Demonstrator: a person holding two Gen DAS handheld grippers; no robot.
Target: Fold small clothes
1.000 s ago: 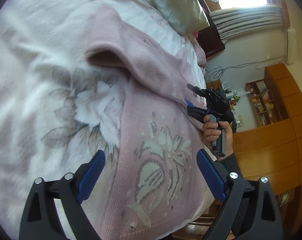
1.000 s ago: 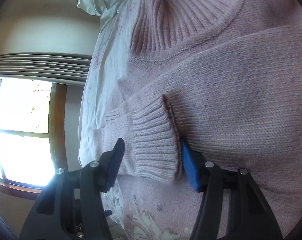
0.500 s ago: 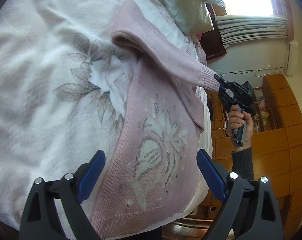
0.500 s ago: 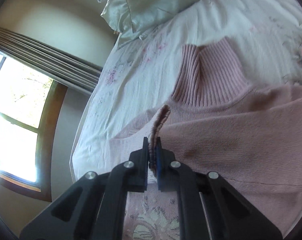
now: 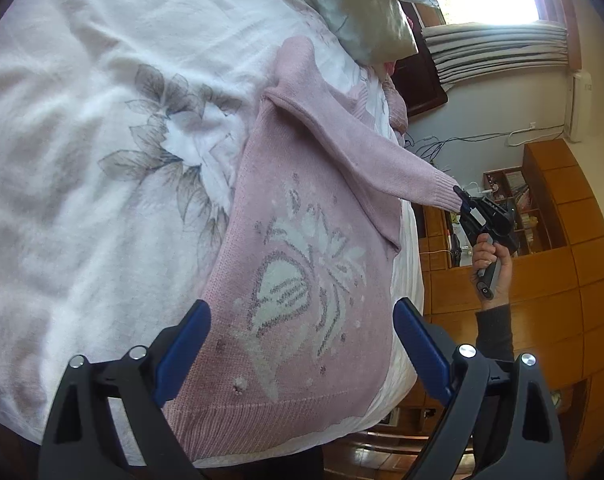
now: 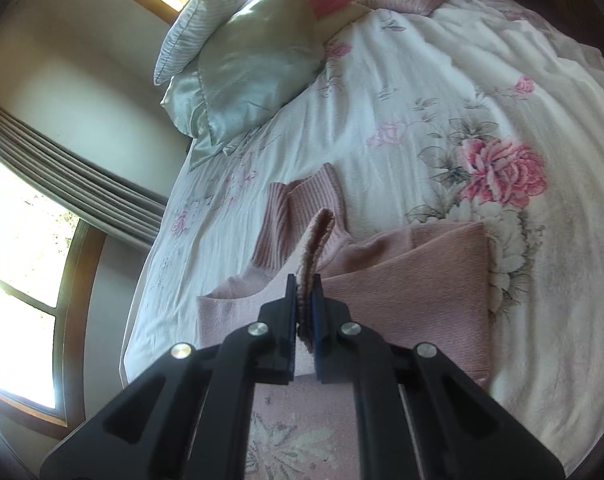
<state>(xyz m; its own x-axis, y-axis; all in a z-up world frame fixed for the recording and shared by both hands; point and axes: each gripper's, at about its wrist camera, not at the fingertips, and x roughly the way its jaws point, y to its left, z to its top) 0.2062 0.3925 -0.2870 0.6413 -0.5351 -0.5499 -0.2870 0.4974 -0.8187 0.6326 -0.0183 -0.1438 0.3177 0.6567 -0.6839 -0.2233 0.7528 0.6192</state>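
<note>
Since 1.0 s ago our right gripper [image 6: 304, 312] has gone from spread around the sleeve cuff [image 6: 316, 240] to clamped on it, and has pulled the sleeve up and outward; it was lying across the chest then, now it hangs taut in the air past the bed edge. Vs 0.5 s ago: further out, more of the bed in view. Left gripper [image 5: 302, 340] still spread wide, nothing in it, hovering above the hem.

Counts: one pink sweater [image 5: 302, 280], one sleeve [image 5: 362, 148] lifted, two grippers, two pillows [image 6: 257, 60] stacked at the head end, one hand [image 5: 494, 260] visible on the right gripper handle.

Orientation: sweater lies flat, front up, on the floral bedspread [image 5: 101, 140] near the bed edge. Long axis runs hem to ribbed collar [image 6: 297, 216]; hem at our side under the left gripper, collar toward the pillows. White flower motif [image 5: 302, 276] runs along that axis. Lifted sleeve runs from the shoulder diagonally across the body to the right gripper [image 5: 468, 206], cuff end outward. In the right wrist view the cuff stands on edge between the closed fingers.
</note>
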